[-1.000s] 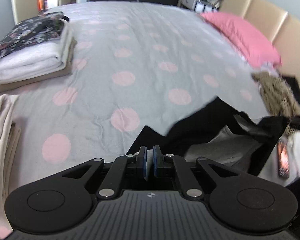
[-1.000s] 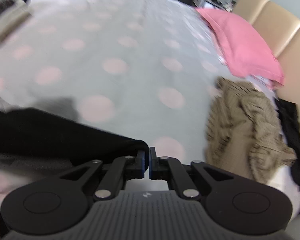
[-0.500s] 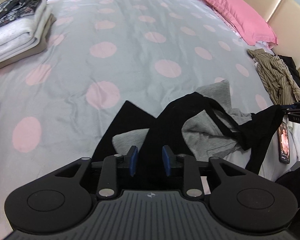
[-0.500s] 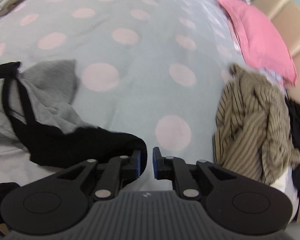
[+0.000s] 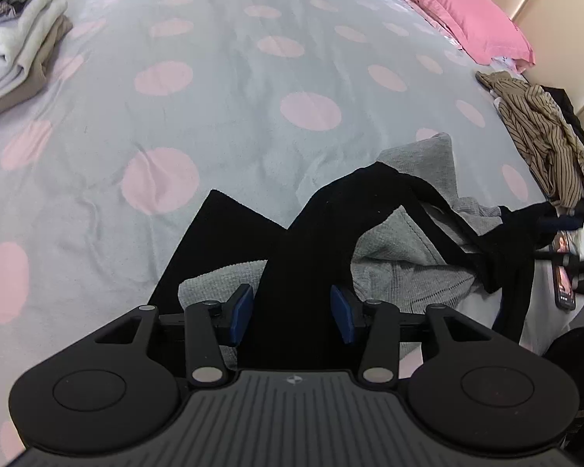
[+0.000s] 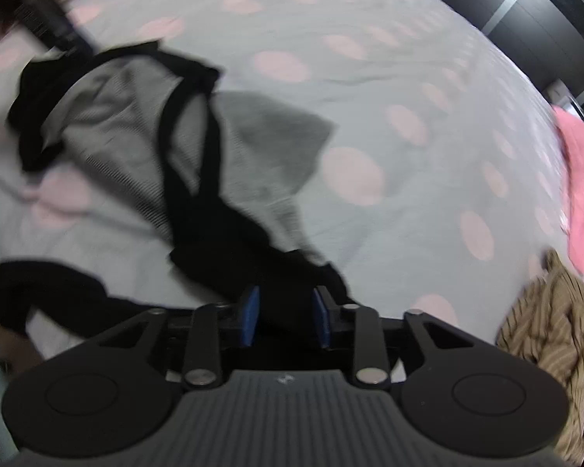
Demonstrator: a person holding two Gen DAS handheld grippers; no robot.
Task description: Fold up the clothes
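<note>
The bed (image 5: 222, 89), covered in a grey spread with pink dots, takes up nearly all of both views and serves as my work surface. The black-and-grey garment (image 5: 373, 233) lies crumpled on its near edge, right in front of me: black panels and thin black straps over a grey ribbed knit. I judge it light, limp and stretchy, with no stiffness to hold a crease, so it needs spreading flat first; the straps look likely to tangle or slip, so I would grip at a hem or a corner of the black panel rather than a strap. My left gripper (image 5: 292, 311) is spread wide, black cloth lying between the blue pads but not pinched. My right gripper (image 6: 284, 311) is likewise parted over a black fold at the garment's other end; that view is blurred, so contact is uncertain. Around it: a stack of folded clothes (image 5: 15, 50) far left, well apart; a pink pillow (image 5: 459, 15) by the headboard; a crumpled brown striped shirt (image 5: 545, 140) near the garment's right end, which could get dragged along; and a phone (image 5: 563, 280) just beside the black strap.
</note>
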